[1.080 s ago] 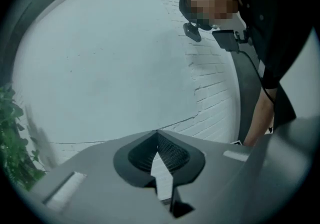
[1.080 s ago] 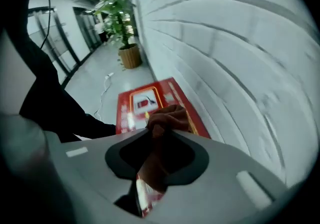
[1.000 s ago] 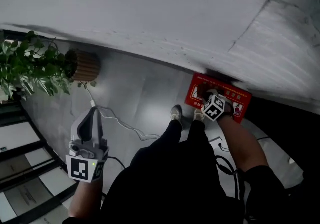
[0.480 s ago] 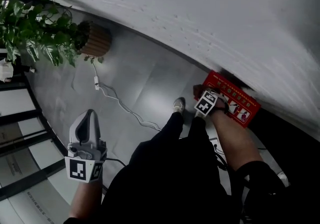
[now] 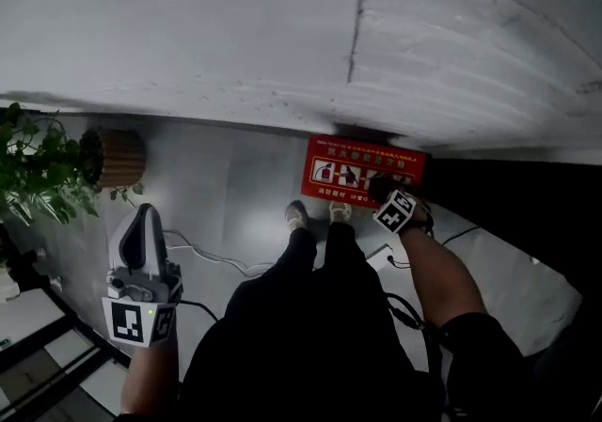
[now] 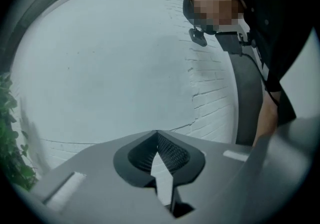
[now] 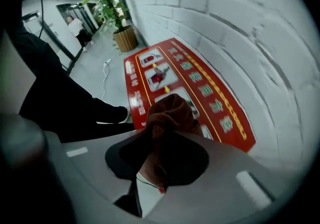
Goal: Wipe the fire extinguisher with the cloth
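Right claw (image 7: pixel 162 140) clamps brown cloth (image 7: pixel 169 111) over closed red box (image 7: pixel 210 93); left claw (image 6: pixel 157 135) closed, empty.

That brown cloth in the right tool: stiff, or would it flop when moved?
Probably floppy: the cloth bunches into soft folds where the right tool pinches it. Likely light, since that pinch alone carries it. Its fuzzy-looking surface should drag, not slide, on the red box.

A bunched reddish-brown cloth (image 7: pixel 169 115) sits clamped in the right tool's (image 7: pixel 162 145) jaws, bulging past their tips. Just beyond lies the red rectangular fire extinguisher box (image 7: pixel 210 93) with white pictograms and yellow lettering.
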### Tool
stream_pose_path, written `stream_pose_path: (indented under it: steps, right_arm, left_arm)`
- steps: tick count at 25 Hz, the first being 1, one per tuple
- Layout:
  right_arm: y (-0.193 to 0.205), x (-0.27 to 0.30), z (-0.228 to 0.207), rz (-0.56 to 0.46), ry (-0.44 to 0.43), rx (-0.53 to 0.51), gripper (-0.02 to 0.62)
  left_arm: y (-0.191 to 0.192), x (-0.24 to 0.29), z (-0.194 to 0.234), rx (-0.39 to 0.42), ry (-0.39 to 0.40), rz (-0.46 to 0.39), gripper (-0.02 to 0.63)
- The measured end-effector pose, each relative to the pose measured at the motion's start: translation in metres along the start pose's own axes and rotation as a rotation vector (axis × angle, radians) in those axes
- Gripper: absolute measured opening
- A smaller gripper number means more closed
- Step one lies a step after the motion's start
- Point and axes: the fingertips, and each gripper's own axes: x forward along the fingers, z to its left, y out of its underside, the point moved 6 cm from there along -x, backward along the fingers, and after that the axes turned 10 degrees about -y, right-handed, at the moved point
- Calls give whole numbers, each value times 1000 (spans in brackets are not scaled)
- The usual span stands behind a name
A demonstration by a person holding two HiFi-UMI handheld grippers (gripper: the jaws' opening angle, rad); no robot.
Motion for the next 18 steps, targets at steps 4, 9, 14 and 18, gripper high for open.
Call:
stream_pose_path:
  steps: [4,9,14,18]
  right_arm:
    - [69,-14,-18,24,50,173,86]
    - [88,-34,-19,5,106,172,86]
    - [5,-17,3,-57,55,-34,86]
    - [-89,10,34,-94,-3,-246,86]
  left_arm:
    - [-3,24,-18,-1,87,-28,0]
    - [1,24,-21,-1,119,-25,0]
    - [9,8,-9,-56,36,0,0]
    - [10,-21,11,-18,-47,29,0]
